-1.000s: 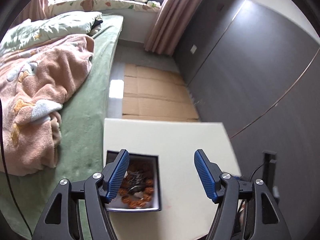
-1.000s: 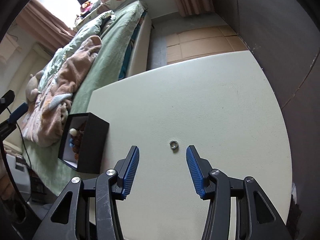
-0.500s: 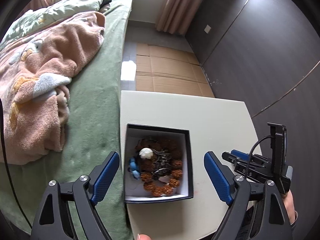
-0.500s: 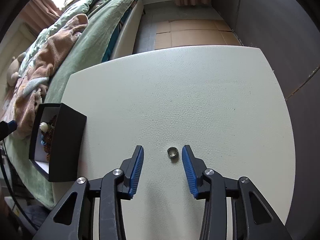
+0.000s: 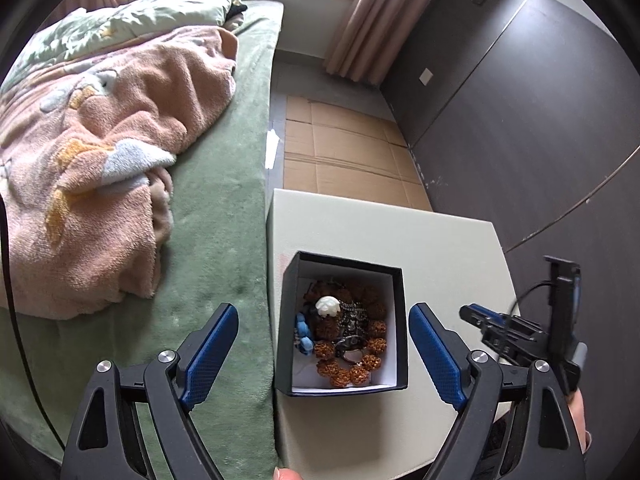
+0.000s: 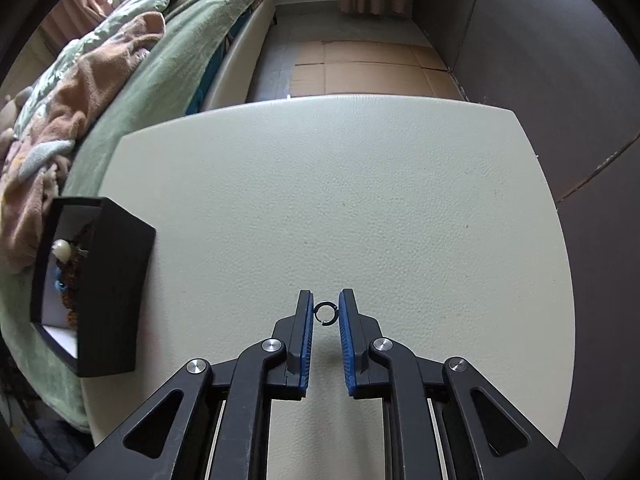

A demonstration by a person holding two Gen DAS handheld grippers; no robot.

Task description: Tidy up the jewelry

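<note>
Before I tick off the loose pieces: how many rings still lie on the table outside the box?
1. The ring sits on the table between the right gripper fingertips, to the right of the black box. The gripper frames may hide others.

Soft, even daylight from the upper left, faint shadows, strong fisheye bending and dark vignetted corners.
</note>
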